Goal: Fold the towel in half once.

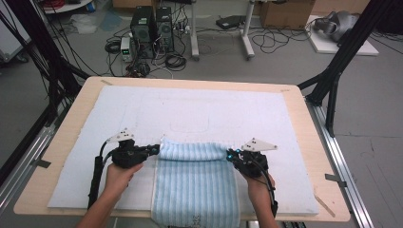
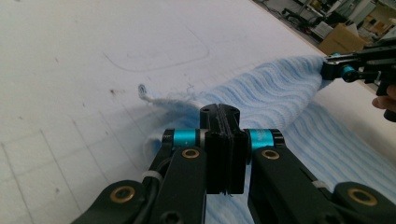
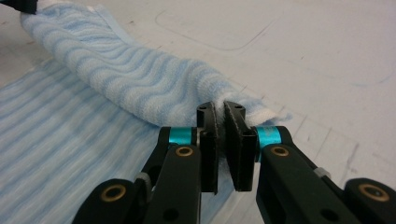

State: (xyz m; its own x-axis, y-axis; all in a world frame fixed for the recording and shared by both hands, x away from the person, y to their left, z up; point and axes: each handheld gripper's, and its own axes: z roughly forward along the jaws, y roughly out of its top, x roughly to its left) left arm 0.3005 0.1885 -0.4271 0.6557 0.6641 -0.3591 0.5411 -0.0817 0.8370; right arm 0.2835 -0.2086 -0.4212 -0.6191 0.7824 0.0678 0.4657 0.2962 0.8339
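White mat (image 1: 142, 104) on wooden table (image 1: 304, 118); computers (image 1: 152, 28) behind.

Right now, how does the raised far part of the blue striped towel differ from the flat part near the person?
The raised part of the towel is bunched into a rounded roll between the left gripper and the right gripper; the flat part lies spread on the white mat. The raised part is pinched at both corners; nothing grips the flat part, and its near end hangs over the table's edge. Both share pale blue stripes.
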